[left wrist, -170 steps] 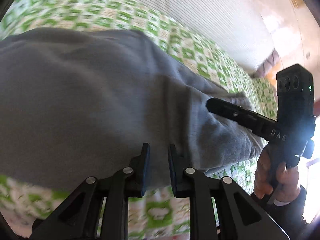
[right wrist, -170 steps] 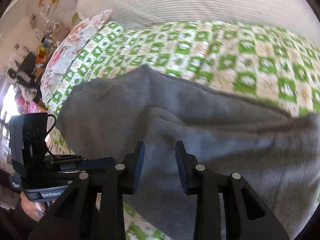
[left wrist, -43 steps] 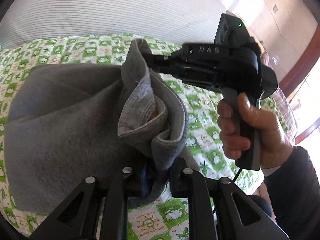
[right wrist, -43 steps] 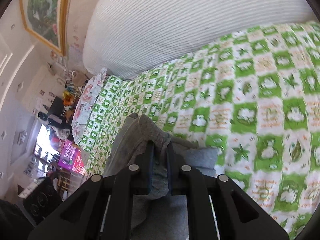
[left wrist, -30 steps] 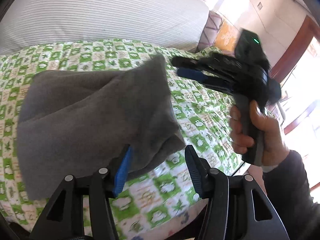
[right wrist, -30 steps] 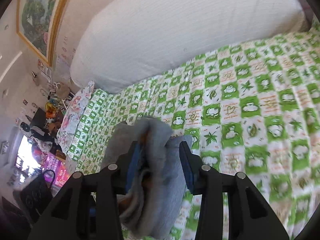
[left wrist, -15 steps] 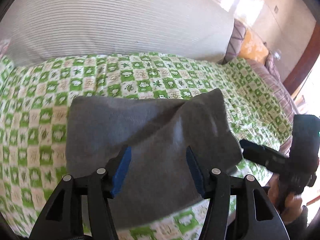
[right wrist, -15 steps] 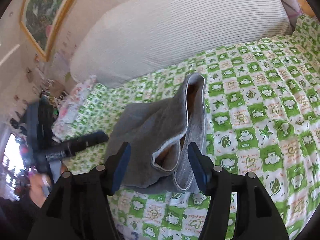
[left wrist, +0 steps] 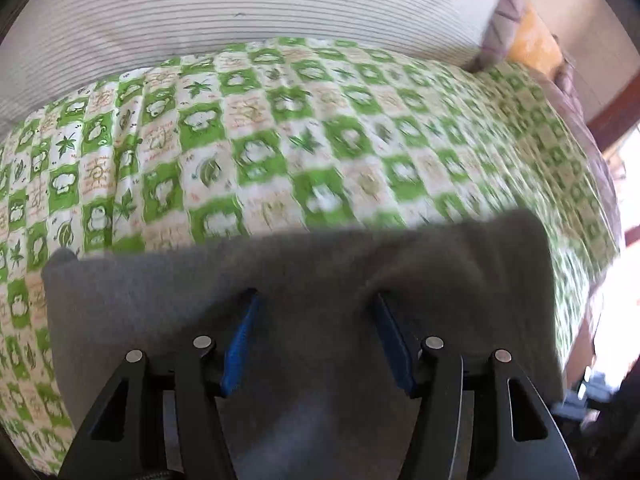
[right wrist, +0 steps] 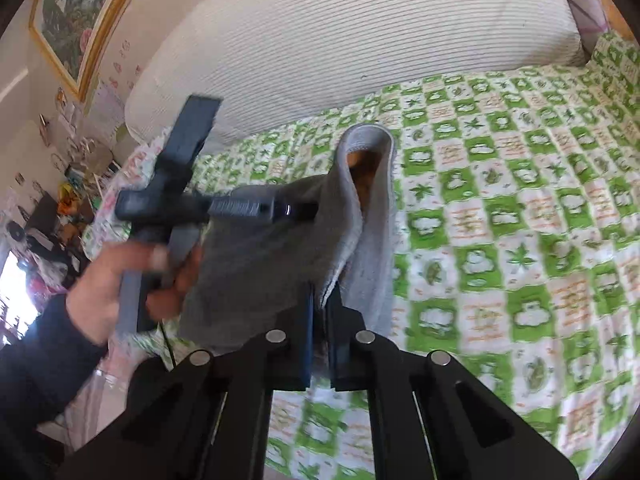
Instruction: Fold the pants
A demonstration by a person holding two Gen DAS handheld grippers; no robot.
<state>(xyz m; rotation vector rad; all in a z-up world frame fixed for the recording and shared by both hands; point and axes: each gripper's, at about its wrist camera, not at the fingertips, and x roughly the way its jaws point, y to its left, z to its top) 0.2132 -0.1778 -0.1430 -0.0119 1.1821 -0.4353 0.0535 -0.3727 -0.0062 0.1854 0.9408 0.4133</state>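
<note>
The grey pants [left wrist: 304, 280] are folded into a thick bundle. In the left wrist view they fill the lower half, over the green checked bedspread. My left gripper [left wrist: 314, 300] is open, its blue-padded fingers [left wrist: 240, 336] spread over the grey cloth. In the right wrist view my right gripper [right wrist: 320, 300] is shut on the pants' near edge [right wrist: 332, 276] and holds the bundle [right wrist: 280, 248] up, its end looped upward. The left gripper [right wrist: 296, 210] reaches in from the left against the bundle.
The bed has a green and white checked spread [right wrist: 500, 220] and a large white ribbed pillow [right wrist: 360, 40] at the head. A purple and orange cushion [left wrist: 528, 36] lies at the far right. Cluttered shelves [right wrist: 60, 200] stand beyond the bed's left edge.
Both grippers let go of the folded pants about a second ago. Since then my right gripper has shut on the bundle's edge and lifted it. My left gripper has moved in close, still open.
</note>
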